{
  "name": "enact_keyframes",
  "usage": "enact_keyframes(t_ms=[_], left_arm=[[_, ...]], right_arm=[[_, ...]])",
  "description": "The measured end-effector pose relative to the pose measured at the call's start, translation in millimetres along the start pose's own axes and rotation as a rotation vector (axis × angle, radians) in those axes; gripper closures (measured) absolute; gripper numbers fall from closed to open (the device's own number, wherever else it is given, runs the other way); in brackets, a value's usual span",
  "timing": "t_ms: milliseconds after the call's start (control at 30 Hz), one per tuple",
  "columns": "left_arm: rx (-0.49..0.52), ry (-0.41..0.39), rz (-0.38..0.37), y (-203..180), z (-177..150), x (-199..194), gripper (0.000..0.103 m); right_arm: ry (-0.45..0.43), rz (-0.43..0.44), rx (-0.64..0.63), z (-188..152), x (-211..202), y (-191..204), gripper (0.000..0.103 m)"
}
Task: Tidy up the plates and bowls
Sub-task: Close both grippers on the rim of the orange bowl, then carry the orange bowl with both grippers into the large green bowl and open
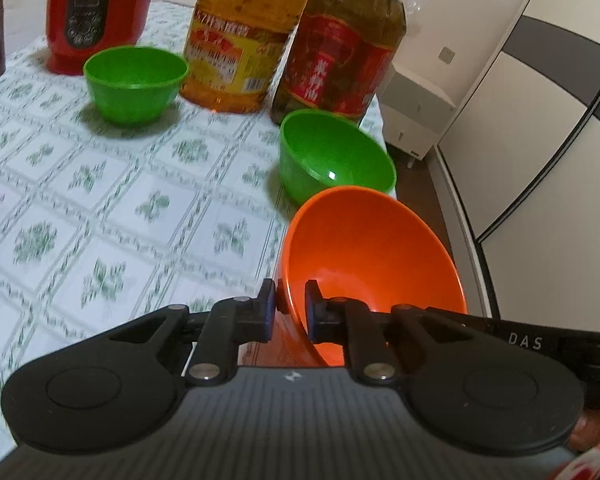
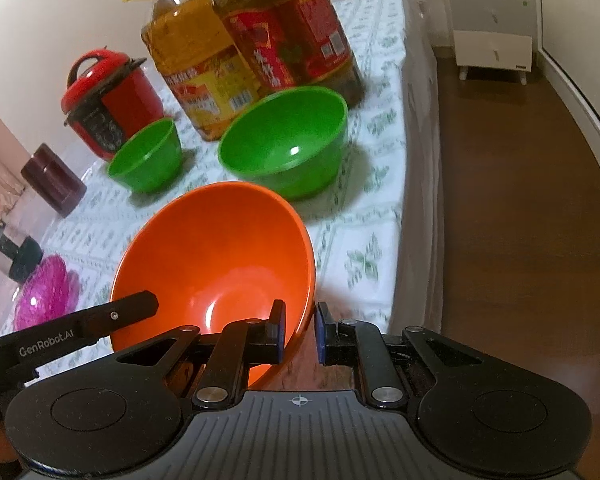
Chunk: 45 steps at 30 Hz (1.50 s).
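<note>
Orange bowl (image 1: 374,256) nearest, tilted at the table's edge with left gripper (image 1: 290,308) and right gripper (image 2: 298,332) each pinching its rim, then big green bowl (image 2: 284,142), small green bowl (image 2: 146,160), oil jugs (image 2: 204,76) and red cooker (image 2: 108,100) behind.

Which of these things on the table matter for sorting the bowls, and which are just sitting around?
For the job: orange bowl, large green bowl, small green bowl.

Just lying about: two oil bottles, red cooker, dark canister, pink glittery dish.
</note>
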State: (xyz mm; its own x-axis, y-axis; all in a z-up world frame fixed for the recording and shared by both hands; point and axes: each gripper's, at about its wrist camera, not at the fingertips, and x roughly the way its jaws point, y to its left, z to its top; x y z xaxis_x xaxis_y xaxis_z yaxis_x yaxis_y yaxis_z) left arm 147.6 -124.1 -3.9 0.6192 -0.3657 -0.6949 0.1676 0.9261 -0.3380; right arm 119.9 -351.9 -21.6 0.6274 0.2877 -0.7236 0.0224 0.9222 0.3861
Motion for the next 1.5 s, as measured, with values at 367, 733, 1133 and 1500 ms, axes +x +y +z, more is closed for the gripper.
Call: enact_keyframes(t_ms=[367, 733, 1133, 1500], left_arm=[[0.006, -0.048, -0.034, -13, 77, 21, 0.090], [0.009, -0.018, -0.026, -23, 130, 81, 0.090], [0.059, 0.033, 0.017, -22, 136, 126, 0.090], [0.111, 0.030, 0.061, -21, 128, 139, 0.089]], right_arm=[[-0.062, 0.024, 0.004, 79, 1, 3, 0.088], [-0.081, -0.020, -0.017, 148, 39, -8, 0.088], [-0.026, -0.066, -0.031, 160, 90, -26, 0.089], [-0.031, -0.120, -0.120, 153, 105, -19, 0.089]])
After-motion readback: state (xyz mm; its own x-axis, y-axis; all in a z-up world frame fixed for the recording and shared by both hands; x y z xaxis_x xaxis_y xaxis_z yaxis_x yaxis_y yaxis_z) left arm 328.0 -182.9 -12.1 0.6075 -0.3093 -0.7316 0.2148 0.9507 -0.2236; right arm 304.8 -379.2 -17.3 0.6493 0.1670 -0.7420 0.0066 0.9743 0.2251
